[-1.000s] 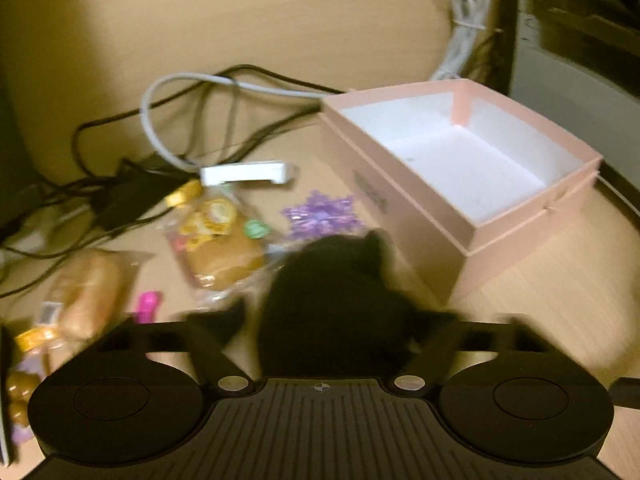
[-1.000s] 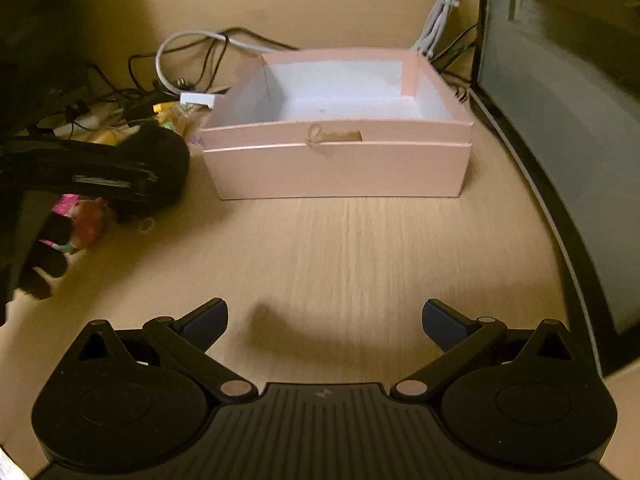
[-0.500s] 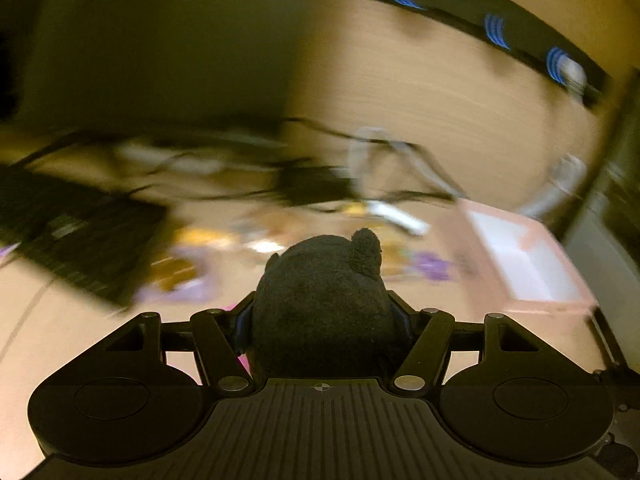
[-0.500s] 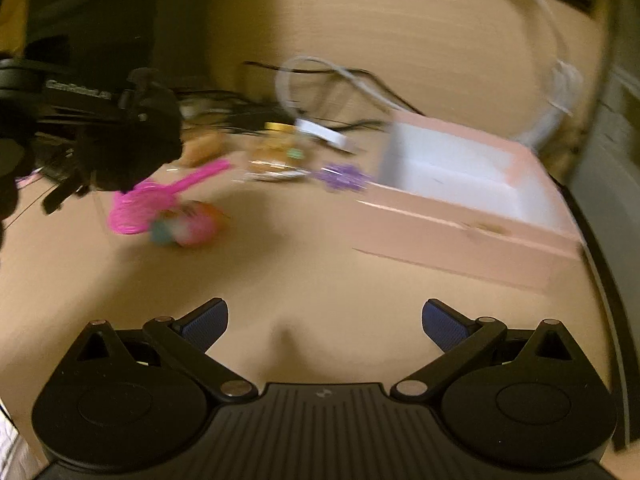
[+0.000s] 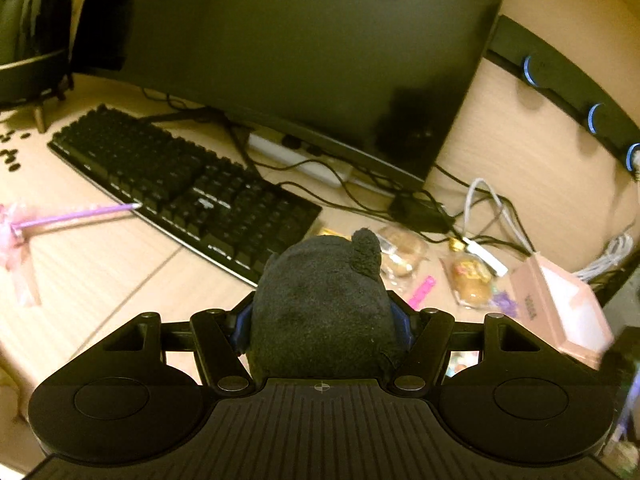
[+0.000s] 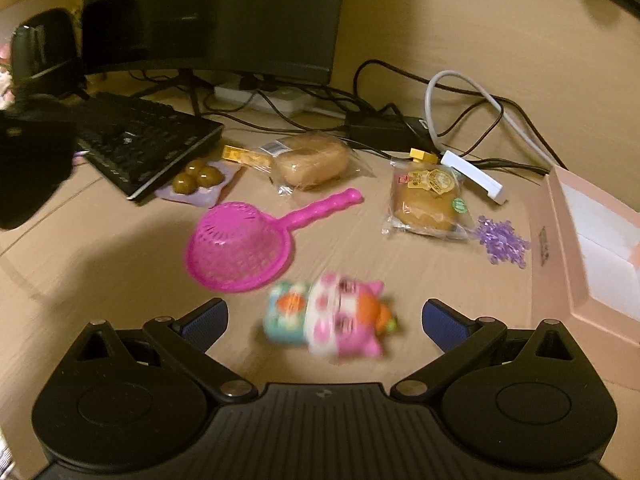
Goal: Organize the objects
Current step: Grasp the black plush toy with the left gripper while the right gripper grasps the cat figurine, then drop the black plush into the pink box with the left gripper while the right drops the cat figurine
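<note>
two grippers show, one in each wrist view. the left gripper is clamped on a dark plush toy, its blue pads pressed into the toy's sides, and it holds the toy up above the wooden desk, facing a black keyboard and a dark monitor. the right gripper is spread wide with nothing between its fingers, hanging low over a blurred pink and teal toy figure that lies on the desk between the two blue pads without touching either. just beyond that figure lies a pink plastic strainer, its handle pointing away toward a wrapped bun. left of the bun a purple pack of three brown balls rests against the keyboard's near corner. right of the strainer's handle sits a second packaged cake, and just beside it a purple snowflake ornament. the open pink box stands at the right edge of the right wrist view, near the ornament; its white inside shows nothing in the part visible. behind the snacks a grey cable loops among black wires, with a white adapter lying near the second cake. in the left wrist view a purple pen lies on the desk left of the keyboard.
</note>
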`<action>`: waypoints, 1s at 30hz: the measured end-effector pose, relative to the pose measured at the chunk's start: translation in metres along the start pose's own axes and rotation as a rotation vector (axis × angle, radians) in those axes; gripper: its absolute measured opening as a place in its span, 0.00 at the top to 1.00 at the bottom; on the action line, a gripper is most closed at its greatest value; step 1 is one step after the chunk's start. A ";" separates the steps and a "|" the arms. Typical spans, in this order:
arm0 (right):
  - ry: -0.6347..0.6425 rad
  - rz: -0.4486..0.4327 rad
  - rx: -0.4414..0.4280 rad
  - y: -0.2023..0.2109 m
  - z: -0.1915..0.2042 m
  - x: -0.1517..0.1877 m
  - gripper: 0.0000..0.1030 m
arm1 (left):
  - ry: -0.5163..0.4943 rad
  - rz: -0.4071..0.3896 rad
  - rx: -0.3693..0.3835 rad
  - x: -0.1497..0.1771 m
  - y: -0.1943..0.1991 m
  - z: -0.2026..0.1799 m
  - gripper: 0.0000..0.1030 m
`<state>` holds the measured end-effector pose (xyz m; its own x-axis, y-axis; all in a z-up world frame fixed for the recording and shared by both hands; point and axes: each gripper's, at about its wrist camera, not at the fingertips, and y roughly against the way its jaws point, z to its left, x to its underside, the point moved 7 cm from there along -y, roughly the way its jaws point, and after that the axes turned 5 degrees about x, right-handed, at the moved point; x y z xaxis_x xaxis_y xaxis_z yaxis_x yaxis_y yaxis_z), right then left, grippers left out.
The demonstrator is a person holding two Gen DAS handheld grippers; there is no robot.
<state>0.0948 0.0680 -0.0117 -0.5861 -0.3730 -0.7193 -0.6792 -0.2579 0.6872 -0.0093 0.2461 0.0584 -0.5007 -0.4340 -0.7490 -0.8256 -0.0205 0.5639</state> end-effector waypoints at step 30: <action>-0.261 -0.118 0.311 0.178 -0.225 0.095 0.30 | -0.326 0.096 0.556 -0.041 -0.084 -0.361 0.32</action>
<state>0.0176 -0.2143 0.0655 -0.5618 -0.1081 -0.8202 -0.8256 0.0109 0.5641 0.1747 -0.0596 0.1678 -0.5600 -0.1132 -0.8207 -0.7407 0.5122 0.4348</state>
